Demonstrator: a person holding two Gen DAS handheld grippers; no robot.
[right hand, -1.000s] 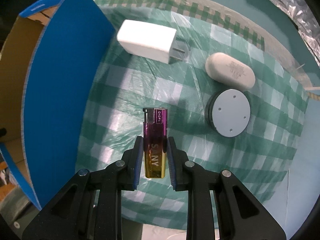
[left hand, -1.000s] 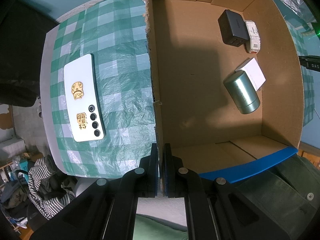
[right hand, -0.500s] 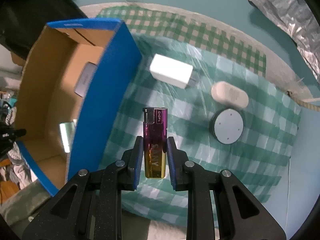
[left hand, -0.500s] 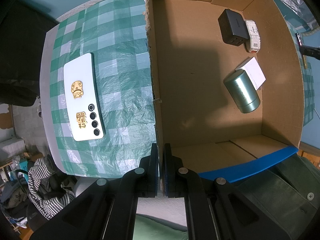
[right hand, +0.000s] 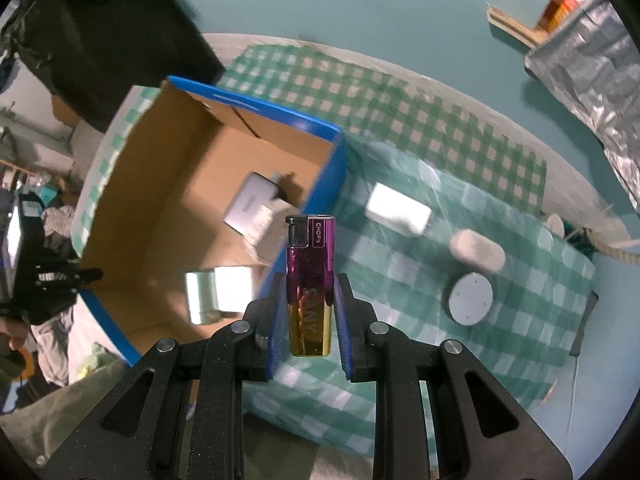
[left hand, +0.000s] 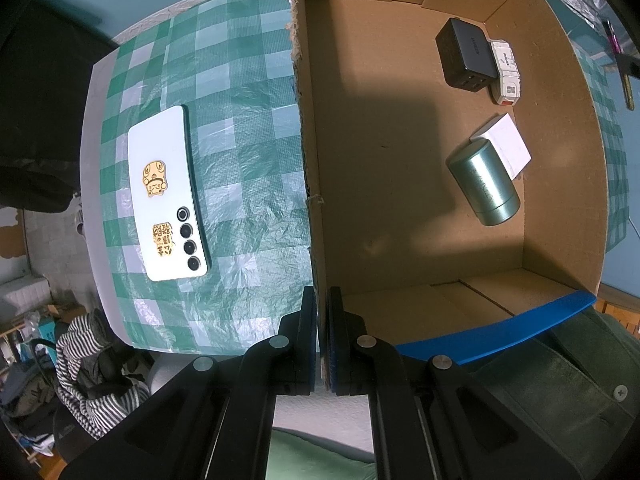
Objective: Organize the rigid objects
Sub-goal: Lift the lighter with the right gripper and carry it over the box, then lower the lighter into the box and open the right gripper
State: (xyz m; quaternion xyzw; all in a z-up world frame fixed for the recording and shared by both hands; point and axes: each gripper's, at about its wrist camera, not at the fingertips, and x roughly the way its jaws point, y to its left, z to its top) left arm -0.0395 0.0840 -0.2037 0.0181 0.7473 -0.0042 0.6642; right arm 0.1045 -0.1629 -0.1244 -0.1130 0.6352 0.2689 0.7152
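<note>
My right gripper (right hand: 310, 304) is shut on a purple-and-gold lighter (right hand: 310, 284), held high over the checked table beside the blue-sided cardboard box (right hand: 320, 128). My left gripper (left hand: 322, 308) is shut on the box's left wall (left hand: 306, 120), pointing straight down. Inside the box lie a black charger (left hand: 466, 54), a small white pack (left hand: 506, 72), a white cube (left hand: 506, 144) and a green metal tin (left hand: 484, 182). A white phone (left hand: 166, 194) lies face down on the cloth left of the box.
On the cloth right of the box lie a white plug adapter (right hand: 398, 210), a white oval case (right hand: 476, 250) and a round grey disc (right hand: 470, 298). Crinkled foil (right hand: 588, 60) sits at the far right. Striped clothing (left hand: 86, 364) lies below the table's edge.
My right gripper rose with the lighter and swung toward the box, so the box's inside now shows in its view. The left gripper stayed on the box wall.
</note>
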